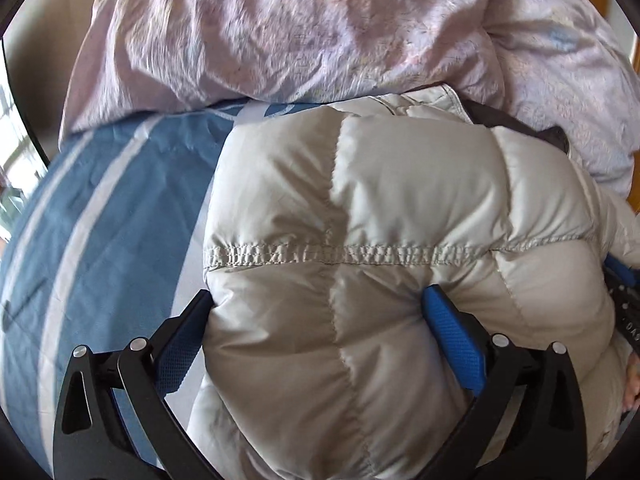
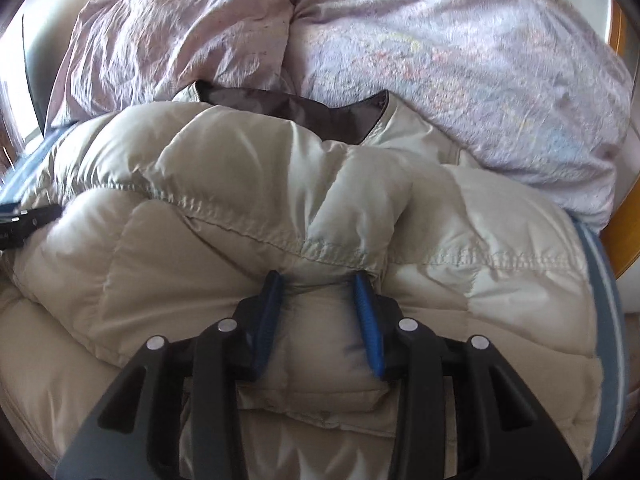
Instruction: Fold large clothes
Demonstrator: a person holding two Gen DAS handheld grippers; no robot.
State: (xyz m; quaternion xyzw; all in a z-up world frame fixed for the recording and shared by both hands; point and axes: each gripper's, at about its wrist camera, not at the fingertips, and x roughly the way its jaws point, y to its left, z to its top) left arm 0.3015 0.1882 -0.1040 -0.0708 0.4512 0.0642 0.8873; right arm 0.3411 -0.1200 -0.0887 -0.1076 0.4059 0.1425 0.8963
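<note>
Puffy jacket: beige, glossy nylon shell, quilted into fat channels with puckered stitch lines; dark brown lining shows at the collar. It lies bunched on a bed sheet, blue with pale stripes, collar end pointing away from both cameras toward a crumpled lilac duvet; long axis runs near-to-far. Left tongs, blue textured pads, spread wide and pressing a thick puffed fold from both sides. Right tongs pinch a narrow fold of the jacket just below a seam.
</note>
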